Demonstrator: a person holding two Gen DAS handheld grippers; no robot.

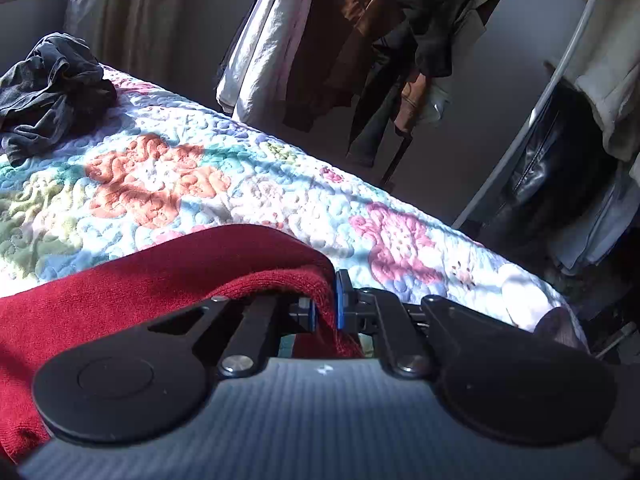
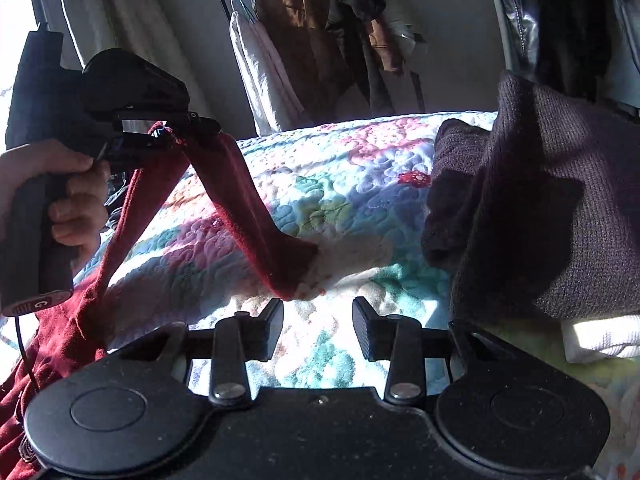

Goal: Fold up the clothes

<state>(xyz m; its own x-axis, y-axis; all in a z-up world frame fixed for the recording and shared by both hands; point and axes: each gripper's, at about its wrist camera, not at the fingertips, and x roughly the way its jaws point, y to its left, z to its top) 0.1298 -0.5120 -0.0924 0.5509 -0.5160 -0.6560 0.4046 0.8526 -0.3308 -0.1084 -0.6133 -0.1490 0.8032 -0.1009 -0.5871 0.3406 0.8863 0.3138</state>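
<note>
A floral quilt (image 1: 248, 184) covers the bed. On it the red garment (image 1: 120, 292) lies at seven o'clock, its edge lifted, pinched in the left gripper (image 1: 326, 308). The right gripper (image 2: 318, 328) hangs spread and empty above the quilt, a dark sweater (image 2: 540, 208) at three o'clock.

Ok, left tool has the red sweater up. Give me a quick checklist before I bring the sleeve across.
1. Left tool clamped on the red sweater: ok, fabric pinched between the blue pads.
2. Right tool free: ok, open, nothing between its fingers.
3. Sleeve hanging clear: ok, only its cuff end touches the quilt.
4. Landing space on the quilt: ok, bare patch ahead of the right tool.
5. Dark knit pile out of the way: cannot tell, it sits close on the right.
6. Sweater body lying flat: cannot tell, mostly hidden.
</note>
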